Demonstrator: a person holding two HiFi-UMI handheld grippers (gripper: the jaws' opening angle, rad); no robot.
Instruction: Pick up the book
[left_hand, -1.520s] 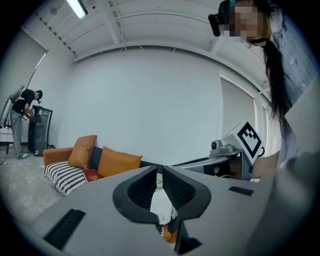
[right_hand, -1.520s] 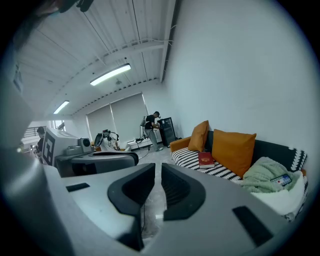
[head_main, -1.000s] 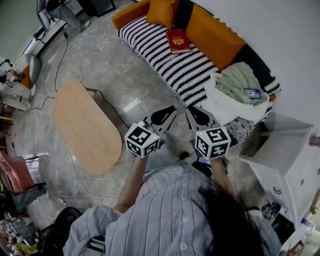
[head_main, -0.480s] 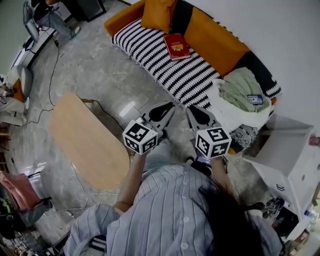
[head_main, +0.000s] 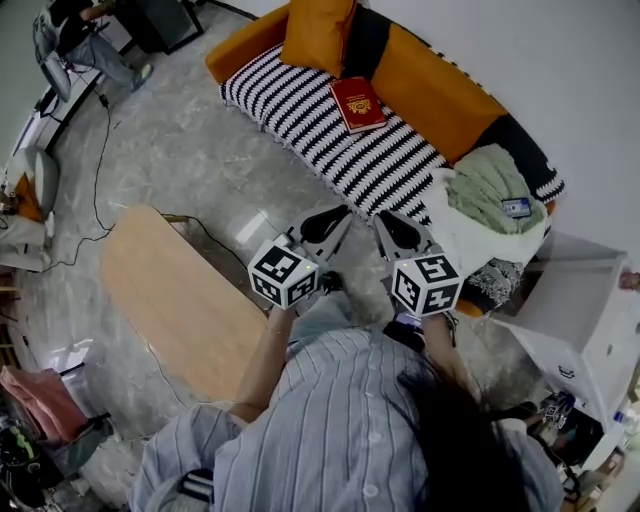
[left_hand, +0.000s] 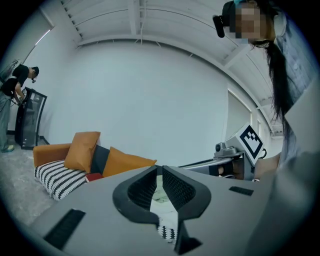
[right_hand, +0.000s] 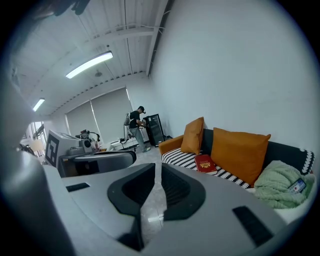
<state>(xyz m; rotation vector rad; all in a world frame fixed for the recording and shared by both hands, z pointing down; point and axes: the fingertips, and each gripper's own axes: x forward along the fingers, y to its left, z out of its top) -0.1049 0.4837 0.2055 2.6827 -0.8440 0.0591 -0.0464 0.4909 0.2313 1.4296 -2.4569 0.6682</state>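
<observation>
Book (head_main: 357, 103): red cover, gold emblem, lying flat on striped sofa (head_main: 290, 90) seat, beside an orange cushion (head_main: 318, 30)
Place: 12 o'clock from both grippers, well apart
Left gripper (head_main: 343, 215): jaws together, empty
Right gripper (head_main: 379, 220): jaws together, empty
Head view alone: table (head_main: 190, 310) at 9 o'clock
Left gripper view: only a red edge of book
Right gripper view: whole cover
Writing: gold print, too small to read

No text is legible; gold print on the book (head_main: 357, 103) is blurred.
</observation>
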